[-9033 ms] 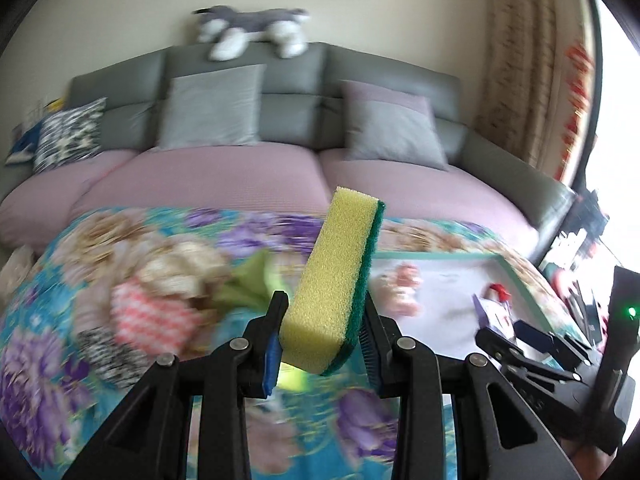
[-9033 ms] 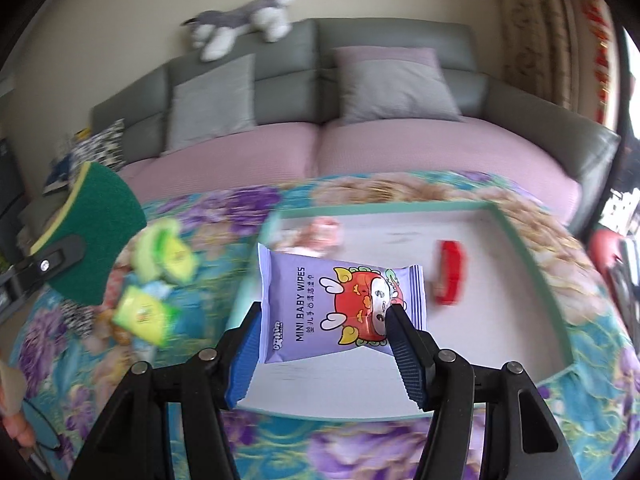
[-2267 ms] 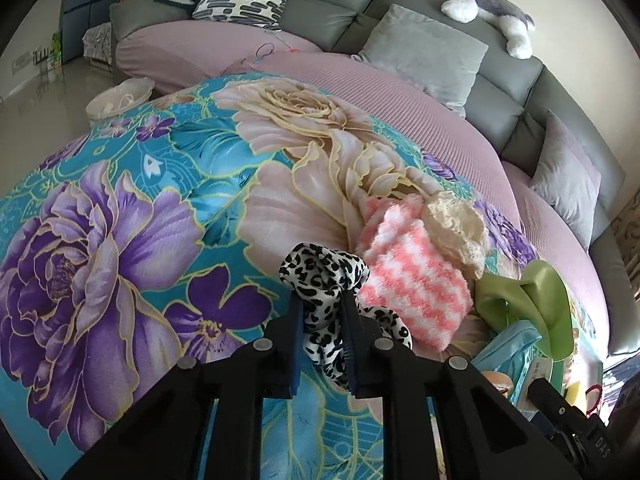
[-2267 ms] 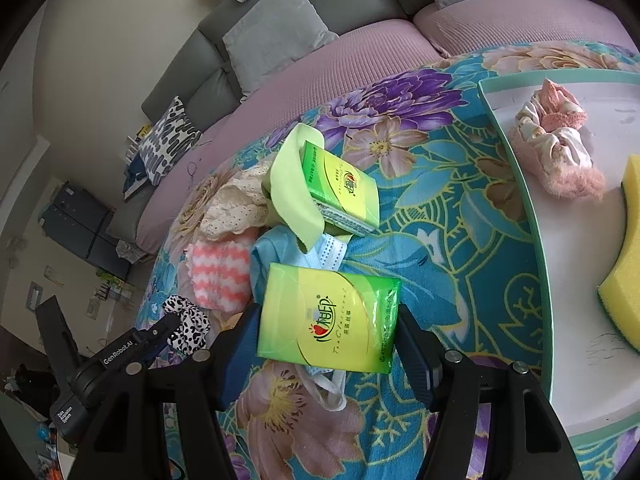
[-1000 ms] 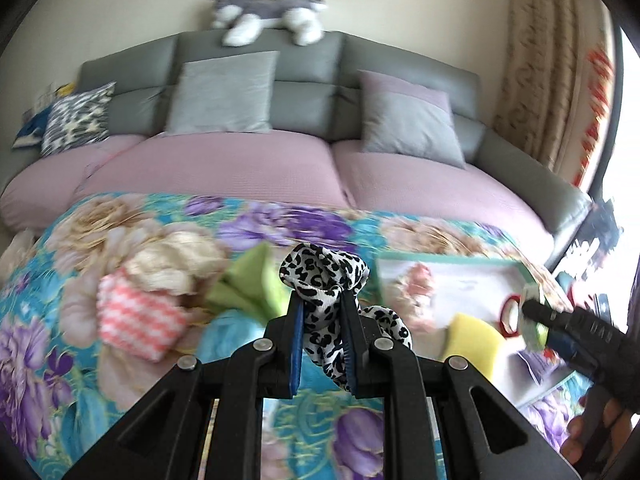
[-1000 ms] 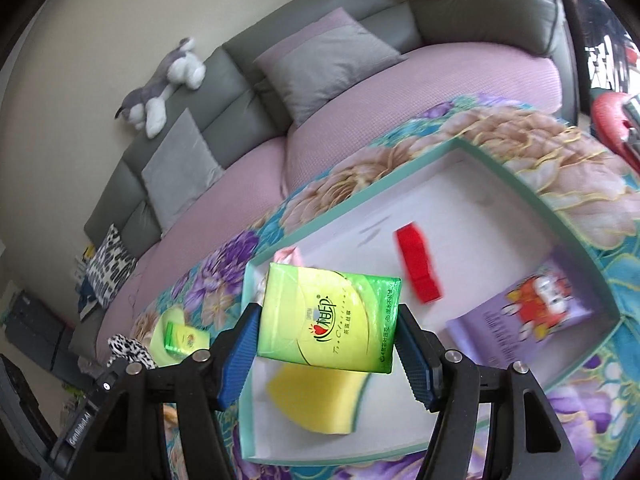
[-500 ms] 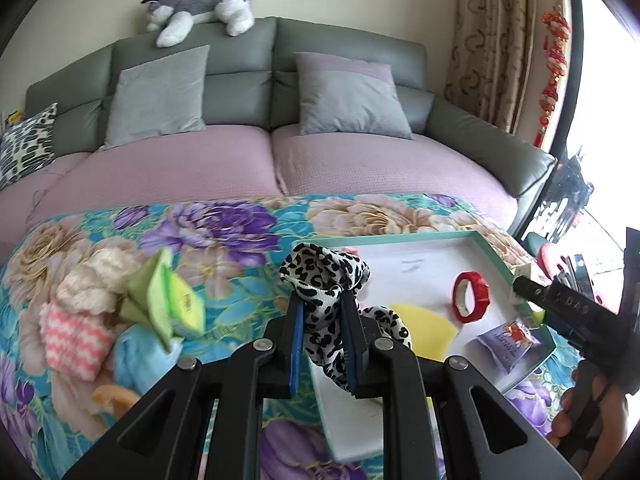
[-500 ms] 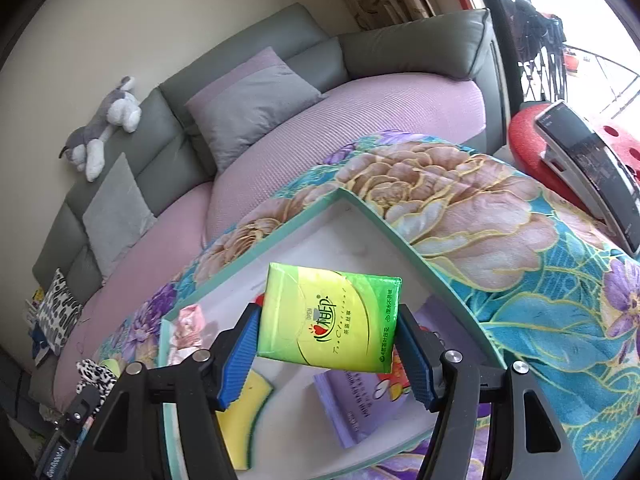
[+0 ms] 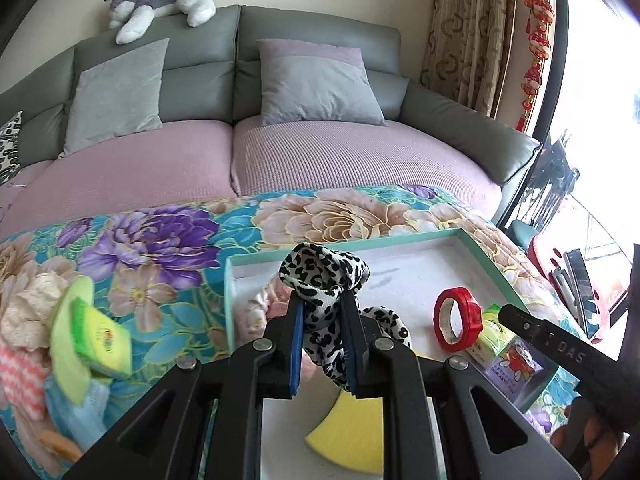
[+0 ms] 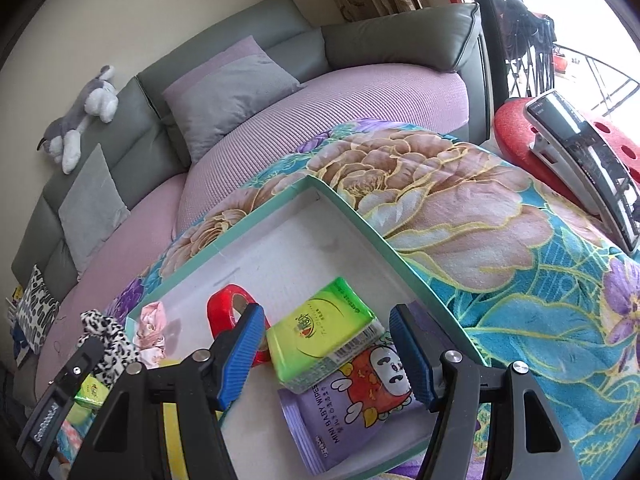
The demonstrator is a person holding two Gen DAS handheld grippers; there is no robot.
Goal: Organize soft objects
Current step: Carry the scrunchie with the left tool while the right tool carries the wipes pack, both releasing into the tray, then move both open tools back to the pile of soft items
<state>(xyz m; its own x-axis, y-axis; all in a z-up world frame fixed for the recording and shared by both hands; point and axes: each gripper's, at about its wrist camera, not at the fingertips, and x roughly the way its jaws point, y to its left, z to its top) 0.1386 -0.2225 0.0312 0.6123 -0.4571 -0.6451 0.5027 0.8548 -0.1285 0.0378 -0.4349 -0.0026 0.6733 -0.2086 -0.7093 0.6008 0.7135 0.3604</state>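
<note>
Left of the tray, on the floral teal-and-purple cloth over the worktop [image 9: 168,248]: a heap of unsorted soft goods, including a cream crocheted piece [image 9: 24,308], a pink-and-white striped knit [image 9: 18,368] and a lime-green tissue pack [image 9: 102,340] tucked in a green fabric fold. Centre: left tool [image 9: 320,344], jaws nearly together and pinched on a black-and-white leopard-print fabric scrunchie [image 9: 324,276], held above the near-left part of the shallow white tray with mint-green rim [image 9: 476,246]. In the tray: pink satin scrunchie [image 9: 264,304], yellow sponge [image 9: 352,436], red tape roll [image 9: 458,318], purple baby-wipes pouch [image 10: 352,408]. Right: right tool [image 10: 324,352], jaws wide, pads clear of the lime-green tissue pack [image 10: 320,336] lying tilted on the wipes pouch; nothing is gripped. Risks, as judged: the scrunchie's loose loop may snag on a pad at release and be dragged back out; dropped too near the rim it could spill onto the cloth; the tilted pack may slide if knocked.
</note>
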